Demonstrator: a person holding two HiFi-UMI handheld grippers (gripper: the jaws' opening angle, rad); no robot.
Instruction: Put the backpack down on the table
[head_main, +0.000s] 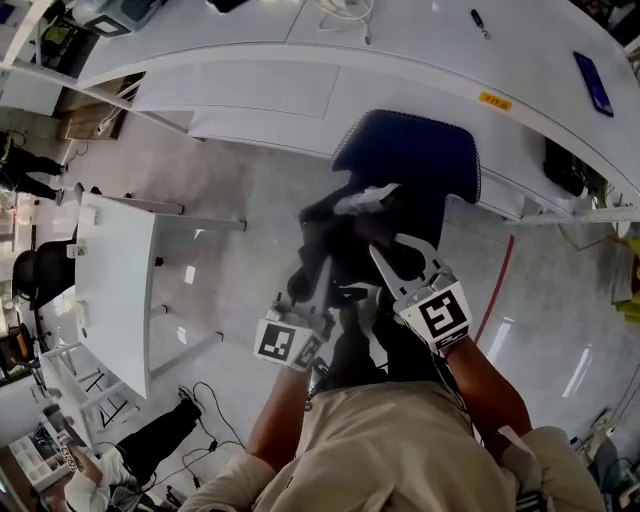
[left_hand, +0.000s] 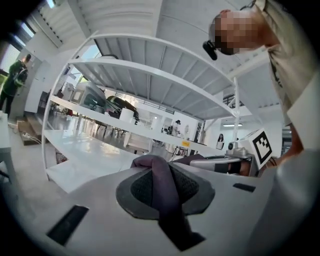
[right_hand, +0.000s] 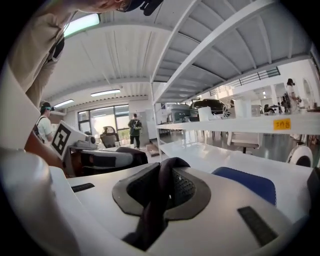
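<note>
Over the chair, short of the surface (head view): backpack, black, hanging in the air between both grippers; not yet set down.
Left gripper: at the bag's left side, taking half the load.
Right gripper: about level with it on the right, so the bag hangs even.
Chair: blue, directly under the bag.
Surface: white, curved, beyond the chair; phone lies far right, away from the likely landing spot.
Left gripper view: fingers nearly closed, pinching a dark strap; the thin webbing keeps them just short of meeting.
Right gripper view: fingers likewise clamped on a strap; the blue chair shows past them.
Judgement: bag held high by its straps to clear the chair; carrying it forward and lowering it onto the surface remains.
</note>
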